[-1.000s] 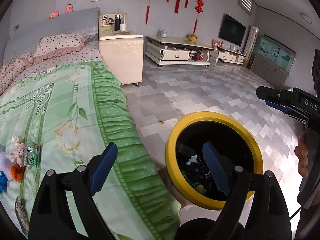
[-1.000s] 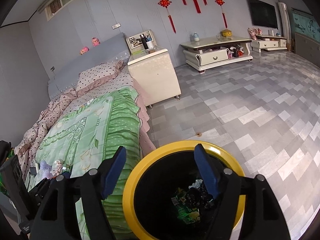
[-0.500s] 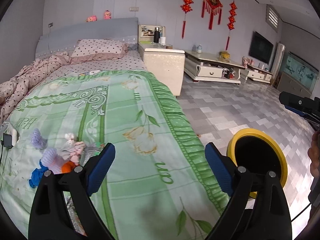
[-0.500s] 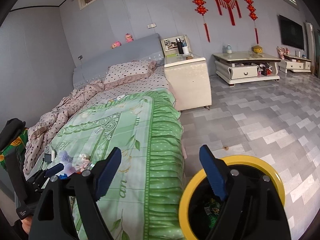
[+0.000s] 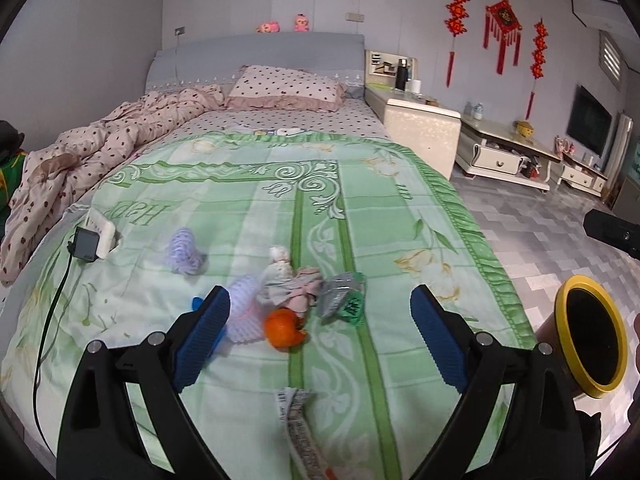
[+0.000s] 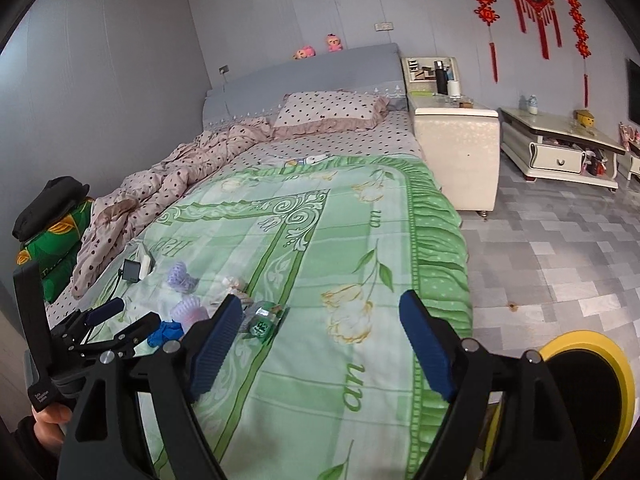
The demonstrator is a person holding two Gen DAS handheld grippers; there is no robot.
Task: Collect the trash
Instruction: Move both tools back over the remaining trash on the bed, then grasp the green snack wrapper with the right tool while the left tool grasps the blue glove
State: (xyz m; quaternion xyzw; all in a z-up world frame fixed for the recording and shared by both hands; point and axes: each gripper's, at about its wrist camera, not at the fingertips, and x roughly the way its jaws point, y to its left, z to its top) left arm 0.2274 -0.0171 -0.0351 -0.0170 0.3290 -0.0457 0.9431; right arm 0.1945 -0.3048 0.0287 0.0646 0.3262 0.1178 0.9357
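i've swung both empty tongs, left (image 5: 320, 332) and right (image 6: 322, 340), jaws apart, from the yellow bin (image 5: 590, 338) to the trash pile (image 5: 298, 300) mid-bed, ready to pick again.

Ahead of the left gripper (image 5: 320, 316), on the bedspread (image 5: 248, 200): fruit peel (image 5: 282, 328), crumpled tissue (image 5: 286, 280) just behind it, foil wrapper (image 5: 344, 298) to its right, two foam nets (image 5: 182, 254) to the left. Between and below the jaws, a paper strip (image 5: 298, 420). Charger (image 5: 86, 243) far left. Trash bin (image 5: 590, 336) far right, on the floor beside the bed. Pillow (image 5: 286, 88) far behind. Under the right gripper (image 6: 322, 342), bare bedspread; bin (image 6: 592, 384) at lower right.
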